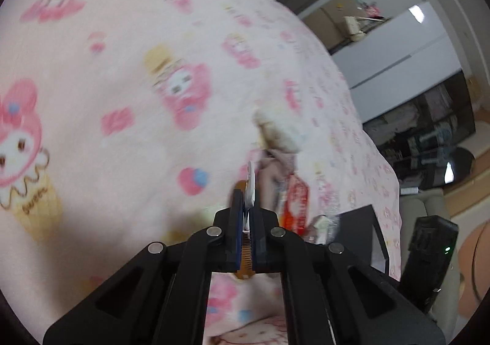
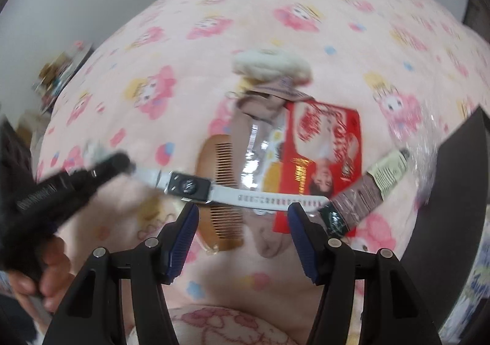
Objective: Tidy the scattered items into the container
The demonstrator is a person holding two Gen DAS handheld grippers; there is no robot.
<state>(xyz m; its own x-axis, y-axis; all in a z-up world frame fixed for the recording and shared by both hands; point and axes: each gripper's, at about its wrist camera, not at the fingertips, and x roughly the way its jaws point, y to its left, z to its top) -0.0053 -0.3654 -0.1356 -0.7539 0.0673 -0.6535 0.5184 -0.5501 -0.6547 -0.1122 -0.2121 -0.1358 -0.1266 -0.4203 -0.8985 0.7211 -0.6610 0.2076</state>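
My left gripper (image 1: 247, 216) is shut on the white strap of a smartwatch (image 1: 251, 189). In the right wrist view it comes in from the left (image 2: 119, 163) and holds the watch (image 2: 190, 186) by one strap end, stretched above a wooden comb (image 2: 214, 161). My right gripper (image 2: 243, 213) is open and empty, just below the watch strap. Beneath lie a red packet (image 2: 324, 146), a beige cloth pouch (image 2: 260, 106), a cream scrunchie (image 2: 269, 65) and a brown wrapped tube (image 2: 367, 189). The black container (image 2: 453, 185) is at the right.
Everything rests on a pink cartoon-print blanket (image 1: 122, 100). The black container's corner (image 1: 367, 222) shows at the blanket's right edge in the left wrist view. Shelves and a white wall stand beyond at the right.
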